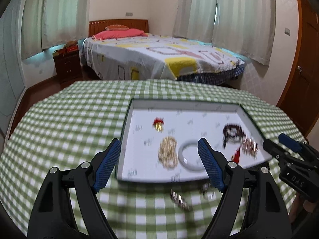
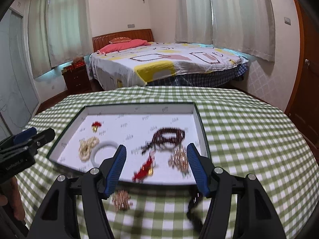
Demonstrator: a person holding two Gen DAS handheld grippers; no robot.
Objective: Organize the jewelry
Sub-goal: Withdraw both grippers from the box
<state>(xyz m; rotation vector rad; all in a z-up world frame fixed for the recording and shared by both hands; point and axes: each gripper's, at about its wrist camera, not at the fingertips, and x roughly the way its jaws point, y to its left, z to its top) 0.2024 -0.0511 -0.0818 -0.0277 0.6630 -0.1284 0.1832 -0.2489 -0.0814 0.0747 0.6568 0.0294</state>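
While both grippers hang above the green checked tablecloth [image 1: 65,119] with nothing between their fingers, the sorting looks part done: the shallow white tray [image 2: 139,109] already holds a pale bangle [image 1: 188,155], a heap of pale beads [image 1: 168,154], a dark bead string [image 2: 169,137], a rose-gold chain pile [image 2: 178,159] and two small red-tasselled charms. The left gripper [image 1: 159,162] stands with jaws wide over the tray's near left part, and the right gripper [image 2: 156,166] holds its jaws moderately apart over the near right part. Still outside, on the cloth just in front of the tray's near wall, lie a coppery chain clump [image 2: 121,199] and a dark strand [image 2: 194,209] close to the right finger; blur hides their exact form. To my judgement the step in hand is between picks, and the next move calls for lowering one gripper over a loose piece, closing low enough to catch thin links, then lifting it clear of the tray wall.
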